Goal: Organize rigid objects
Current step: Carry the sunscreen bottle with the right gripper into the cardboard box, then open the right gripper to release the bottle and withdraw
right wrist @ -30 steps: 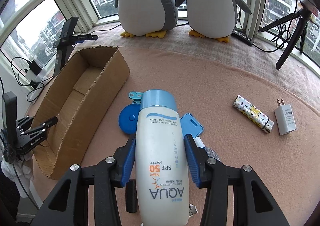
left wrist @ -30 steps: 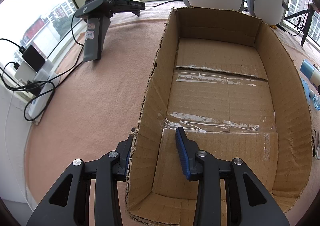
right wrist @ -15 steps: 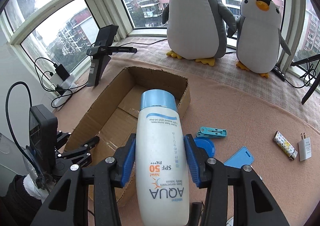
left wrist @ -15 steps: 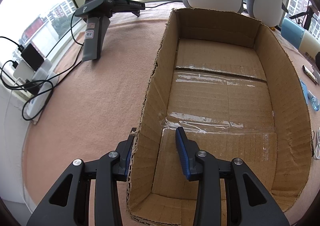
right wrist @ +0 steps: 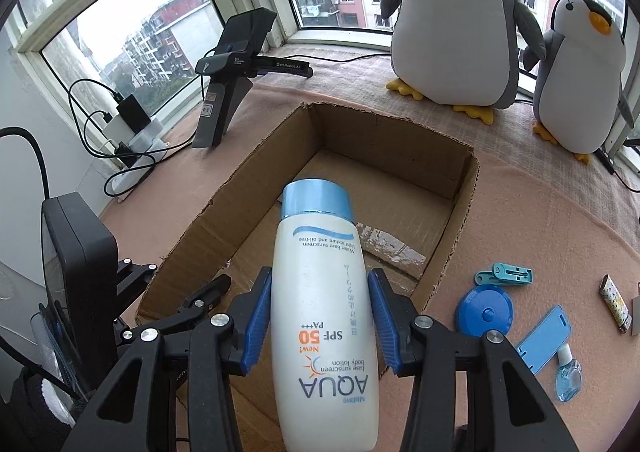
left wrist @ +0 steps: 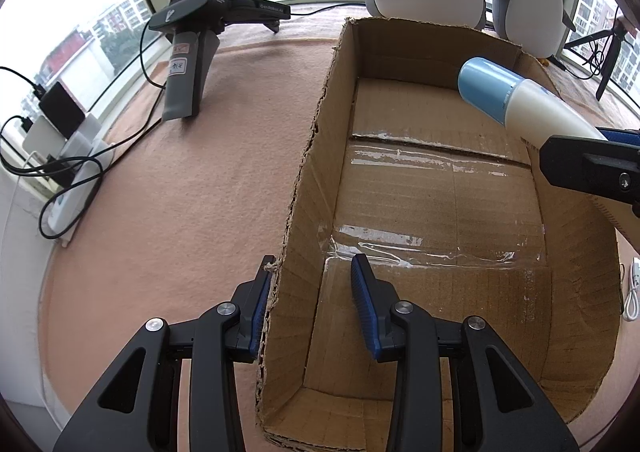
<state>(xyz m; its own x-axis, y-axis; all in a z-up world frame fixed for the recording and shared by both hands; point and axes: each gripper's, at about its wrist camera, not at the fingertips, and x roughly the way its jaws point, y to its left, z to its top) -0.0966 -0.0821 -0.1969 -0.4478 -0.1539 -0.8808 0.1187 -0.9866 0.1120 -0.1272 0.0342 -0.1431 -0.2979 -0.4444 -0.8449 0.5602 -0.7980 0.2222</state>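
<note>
A white sunscreen bottle (right wrist: 320, 292) with a light blue cap is held in my right gripper (right wrist: 320, 276), which is shut on its body. It hangs cap-first over the open cardboard box (right wrist: 384, 140). In the left wrist view the bottle (left wrist: 520, 100) reaches in above the right wall of the box (left wrist: 316, 132). My left gripper (left wrist: 313, 264) is open and straddles the box's near left wall, one finger outside against the cardboard and the other inside. The box holds nothing.
Right of the box lie a blue clip (right wrist: 506, 274), a round blue disc (right wrist: 484, 310), a blue card (right wrist: 542, 336), a small clear bottle (right wrist: 568, 370) and a patterned stick (right wrist: 616, 304). Two plush penguins (right wrist: 452, 32) stand behind. A spare gripper (left wrist: 200, 32) and cables (left wrist: 68, 172) sit left.
My right gripper has carried the bottle left and forward from above the table to above the box. The left gripper has stayed on the box wall.
</note>
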